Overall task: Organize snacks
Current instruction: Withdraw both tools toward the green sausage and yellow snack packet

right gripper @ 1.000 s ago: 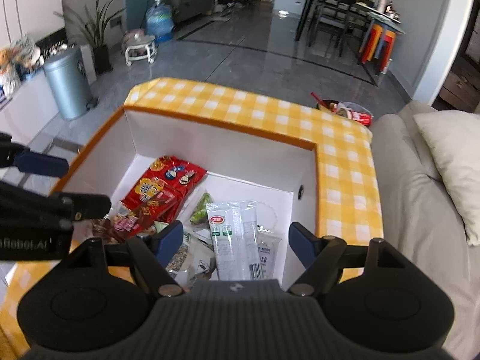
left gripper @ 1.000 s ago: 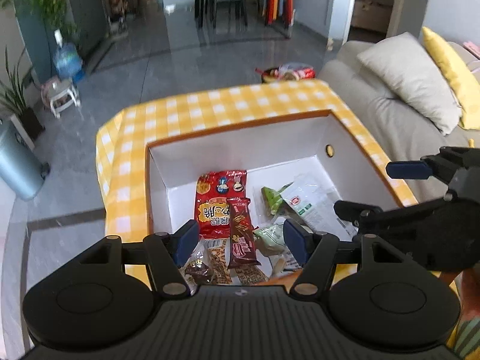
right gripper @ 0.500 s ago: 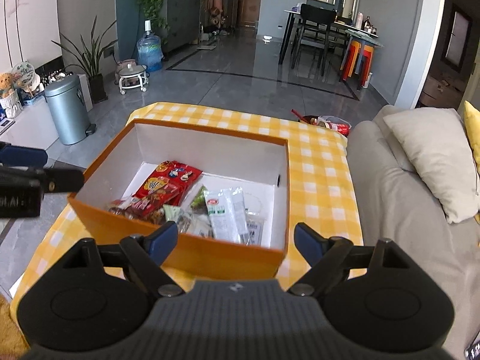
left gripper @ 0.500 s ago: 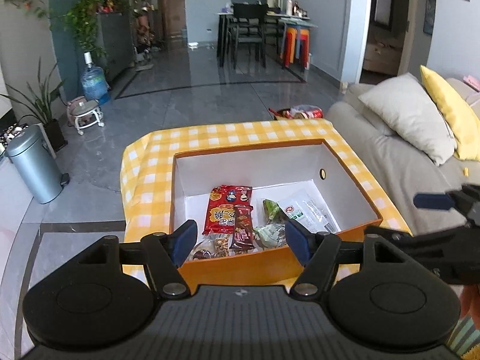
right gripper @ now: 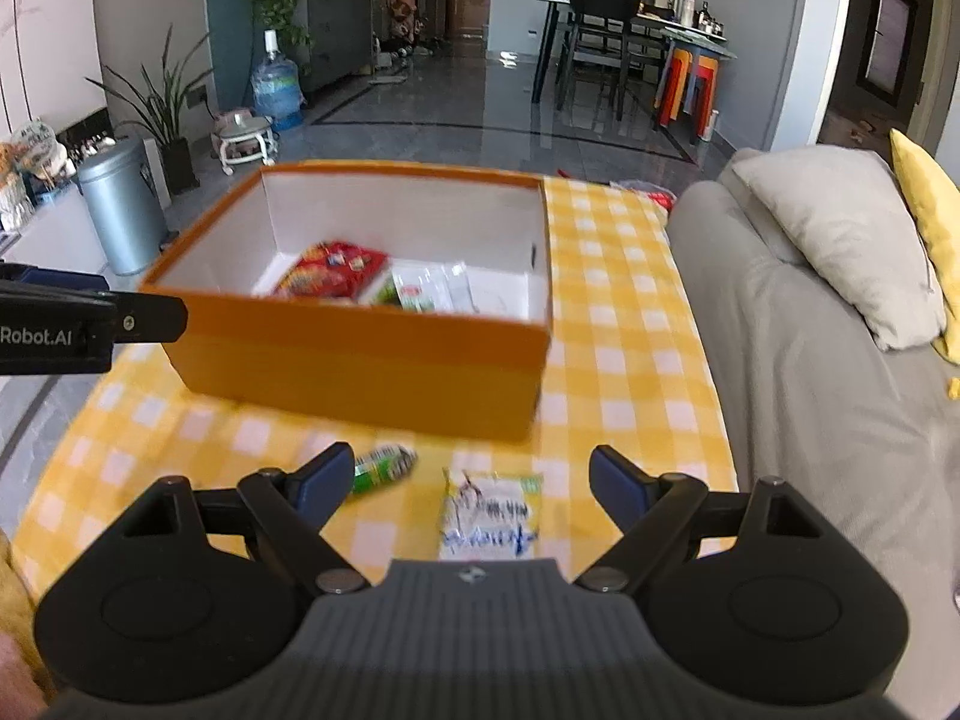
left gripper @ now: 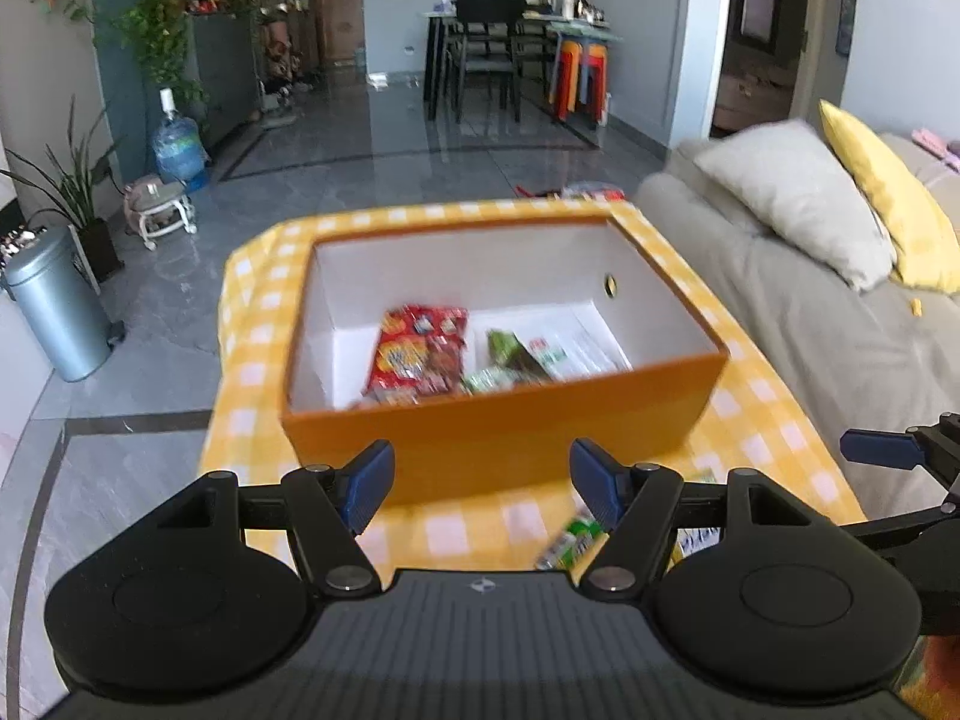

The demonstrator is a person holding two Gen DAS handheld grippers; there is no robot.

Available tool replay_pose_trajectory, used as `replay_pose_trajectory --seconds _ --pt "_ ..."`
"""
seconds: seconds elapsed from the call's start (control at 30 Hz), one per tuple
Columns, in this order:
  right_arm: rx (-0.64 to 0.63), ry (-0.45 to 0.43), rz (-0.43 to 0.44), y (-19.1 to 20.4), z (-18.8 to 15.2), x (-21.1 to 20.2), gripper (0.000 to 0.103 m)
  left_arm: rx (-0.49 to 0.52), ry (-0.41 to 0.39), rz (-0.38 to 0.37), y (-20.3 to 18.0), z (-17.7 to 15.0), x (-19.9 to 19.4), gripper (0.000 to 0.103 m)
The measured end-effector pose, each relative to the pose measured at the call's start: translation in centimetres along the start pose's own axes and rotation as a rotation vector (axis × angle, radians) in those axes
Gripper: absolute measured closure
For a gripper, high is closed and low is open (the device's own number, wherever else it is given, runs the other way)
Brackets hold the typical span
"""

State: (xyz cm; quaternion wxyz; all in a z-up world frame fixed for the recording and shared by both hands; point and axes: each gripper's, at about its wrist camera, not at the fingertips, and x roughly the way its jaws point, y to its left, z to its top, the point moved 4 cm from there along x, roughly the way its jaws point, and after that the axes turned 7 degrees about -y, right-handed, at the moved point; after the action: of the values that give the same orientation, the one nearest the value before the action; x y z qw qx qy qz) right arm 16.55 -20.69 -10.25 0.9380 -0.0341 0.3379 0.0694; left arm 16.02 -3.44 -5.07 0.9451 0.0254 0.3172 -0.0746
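Snack sorting: both grippers hovering empty, jaws standing wide apart.
Orange box is sitting far on the checked cloth, holding red and green packets. White packet is lying under the right gripper; lowering squarely should suit. Green packet, left, is crowding; left gripper is idling.

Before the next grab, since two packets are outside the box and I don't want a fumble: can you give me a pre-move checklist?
1. Right gripper open, empty: ok.
2. Left gripper open, empty: ok.
3. White packet lies flat, unobstructed on the checked cloth: ok.
4. Green packet apart from white packet: ok.
5. Orange box has room inside: ok.
6. Packets' exact edges: cannot tell, blurred.
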Motion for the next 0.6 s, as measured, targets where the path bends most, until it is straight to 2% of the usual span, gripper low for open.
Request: replay_pose_trajectory --seconds 0.27,0.6 --pt "0.063 0.066 -0.008 -1.2 -3.1 2.6 0.02 -0.037 0.101 -0.08 -2.0 -2.7 2.3 0.024" --pt "0.089 0.103 0.006 -1.9 -4.5 6.0 0.021 -0.06 0.203 -0.1 -2.9 -5.1 4.9 0.028"
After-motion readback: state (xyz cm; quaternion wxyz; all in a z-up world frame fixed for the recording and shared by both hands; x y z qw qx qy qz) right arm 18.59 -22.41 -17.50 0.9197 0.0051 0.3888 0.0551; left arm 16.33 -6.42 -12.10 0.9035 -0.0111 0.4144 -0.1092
